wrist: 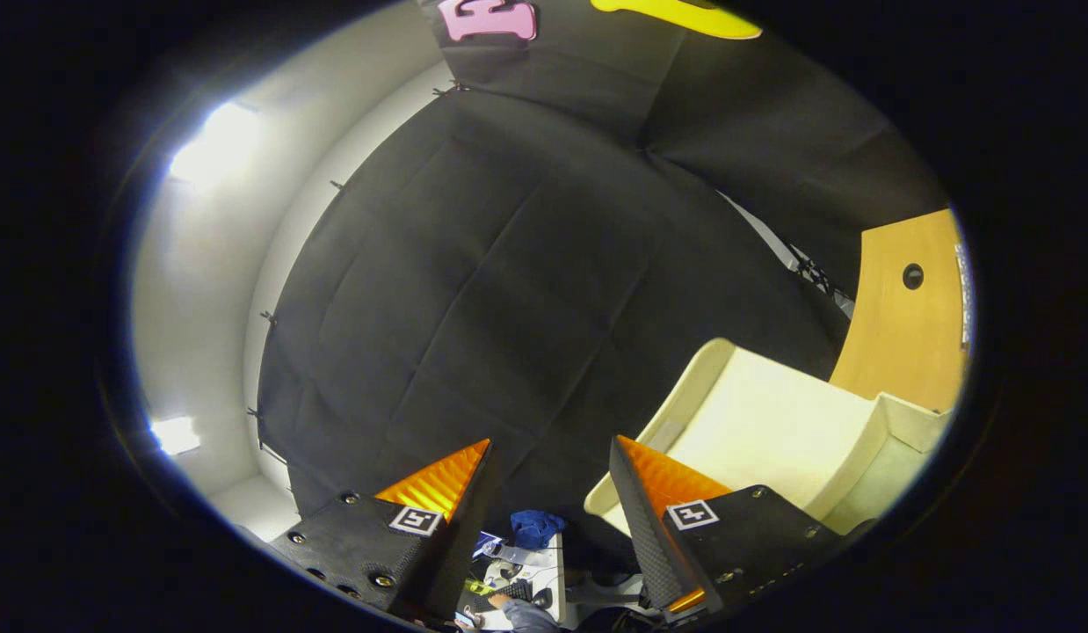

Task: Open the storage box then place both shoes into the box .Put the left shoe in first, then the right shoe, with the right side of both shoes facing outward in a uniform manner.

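- Storage box, cream-coloured smooth plastic with rounded corners [772,431]: sits just ahead of and beside the right finger of the hand-held gripper [551,457], resting on a light wooden worktop [904,334].
- Box appearance: a broad pale panel faces the camera at a tilt, with a raised rim along its near edge and a stepped corner on the far side. Whether this panel is the closed lid or an opened flap cannot be told from this angle.
- Hand-held gripper: fingers spread wide apart, nothing between them, touching nothing; it points mostly at the black cloth wall [526,290].
- Progress, as a judgement: task looks to be at or near its start. No shoe is seen in the box or in the fingers.
- Left to do, likely: opening the box if it is shut, then left shoe, then right shoe, right sides outward.
- Below the fingers: a person's hand [500,603] at a small cluttered desk [544,571], blue cloth [535,527] beside it.
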Action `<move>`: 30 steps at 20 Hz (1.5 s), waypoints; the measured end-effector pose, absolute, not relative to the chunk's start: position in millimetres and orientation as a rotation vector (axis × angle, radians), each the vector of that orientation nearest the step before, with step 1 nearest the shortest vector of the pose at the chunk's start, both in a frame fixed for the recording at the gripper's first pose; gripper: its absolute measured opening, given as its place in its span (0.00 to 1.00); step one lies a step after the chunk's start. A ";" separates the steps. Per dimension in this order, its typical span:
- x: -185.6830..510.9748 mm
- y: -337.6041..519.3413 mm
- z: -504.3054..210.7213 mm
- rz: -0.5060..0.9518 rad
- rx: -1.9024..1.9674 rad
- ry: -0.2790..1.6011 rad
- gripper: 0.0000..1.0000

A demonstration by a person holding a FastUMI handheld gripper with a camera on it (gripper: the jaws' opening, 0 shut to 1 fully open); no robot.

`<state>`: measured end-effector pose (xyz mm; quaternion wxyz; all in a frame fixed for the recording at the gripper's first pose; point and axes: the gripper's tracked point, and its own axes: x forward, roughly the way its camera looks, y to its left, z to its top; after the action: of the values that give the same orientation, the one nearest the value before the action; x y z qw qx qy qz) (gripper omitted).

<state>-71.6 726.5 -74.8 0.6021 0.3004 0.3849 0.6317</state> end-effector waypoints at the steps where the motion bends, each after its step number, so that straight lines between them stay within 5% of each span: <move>1: -72.2 725.0 -73.7 1.464 0.693 0.891 0.78; 8: -47.5 644.6 -71.4 1.349 0.658 0.830 0.78; 19: 5.5 383.7 -127.1 0.897 0.420 0.724 0.78; 30: -31.5 236.0 -254.6 0.582 0.209 0.918 0.78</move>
<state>-31.5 236.0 -254.6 0.8508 0.0990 0.4357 0.2766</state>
